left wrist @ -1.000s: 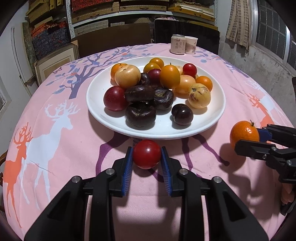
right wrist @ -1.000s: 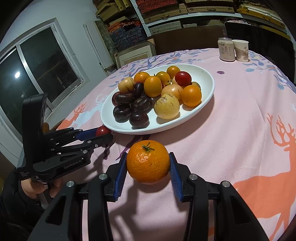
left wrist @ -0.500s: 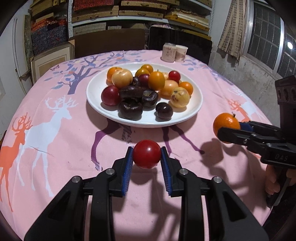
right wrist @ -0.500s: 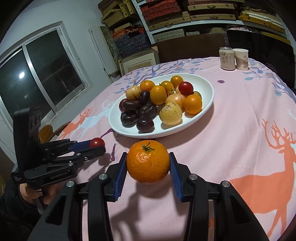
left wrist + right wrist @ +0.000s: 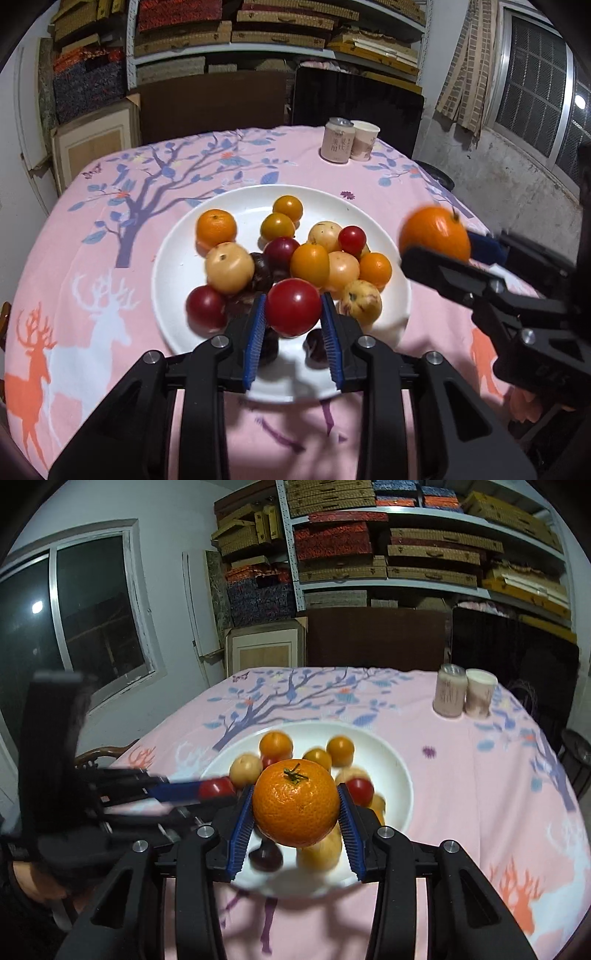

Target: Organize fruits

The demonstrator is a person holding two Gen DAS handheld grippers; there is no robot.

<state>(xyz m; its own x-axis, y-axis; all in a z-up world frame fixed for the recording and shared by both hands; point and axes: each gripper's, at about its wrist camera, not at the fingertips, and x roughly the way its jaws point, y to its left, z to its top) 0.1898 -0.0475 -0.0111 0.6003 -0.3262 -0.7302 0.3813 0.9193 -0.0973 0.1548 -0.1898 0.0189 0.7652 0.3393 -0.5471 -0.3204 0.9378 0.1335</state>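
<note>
Pink tablecloth (image 5: 92, 258) lies bare around the crowded white plate (image 5: 173, 266).

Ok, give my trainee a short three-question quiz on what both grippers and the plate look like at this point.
1. True or false: the left gripper is shut on a round red tomato.
2. What does the right gripper hold? A) dark plum B) round orange mandarin with a green stem C) pale yellow fruit
3. Fill in: the pink printed drink can stands beside a ____ at the far edge of the pink deer-print tablecloth, beyond the white round plate.

Key: 1 true; 2 B, the mandarin; 3 paper cup.
</note>
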